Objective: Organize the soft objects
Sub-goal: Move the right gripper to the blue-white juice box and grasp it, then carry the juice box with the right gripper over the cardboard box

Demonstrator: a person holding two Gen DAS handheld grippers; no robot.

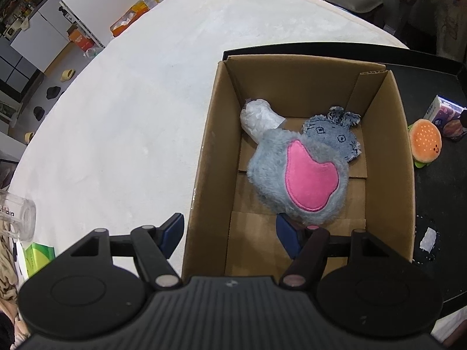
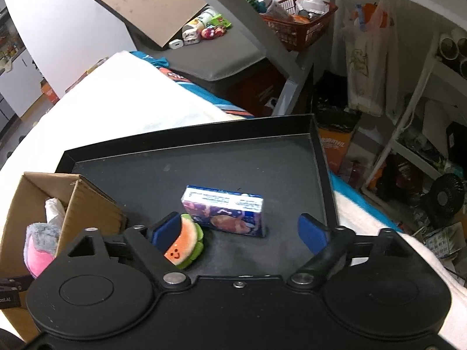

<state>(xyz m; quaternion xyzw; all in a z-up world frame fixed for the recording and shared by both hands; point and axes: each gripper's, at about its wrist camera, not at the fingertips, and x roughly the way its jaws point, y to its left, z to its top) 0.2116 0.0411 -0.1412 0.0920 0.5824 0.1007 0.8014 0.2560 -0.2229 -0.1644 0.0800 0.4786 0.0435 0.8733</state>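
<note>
Burger plush (image 2: 184, 242) touches the left finger of the wide-open right hand-held gripper (image 2: 238, 232).

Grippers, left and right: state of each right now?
Left gripper: open, straddling the cardboard box wall, holding nothing.
Right gripper: open, burger plush beside one finger, ungripped.

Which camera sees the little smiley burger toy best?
The right wrist view. The burger toy lies close on the black tray, right beside the right gripper, whose open left finger hides one side of it. The left wrist view shows the burger toy smaller, at the far right, beyond the cardboard box.
</note>
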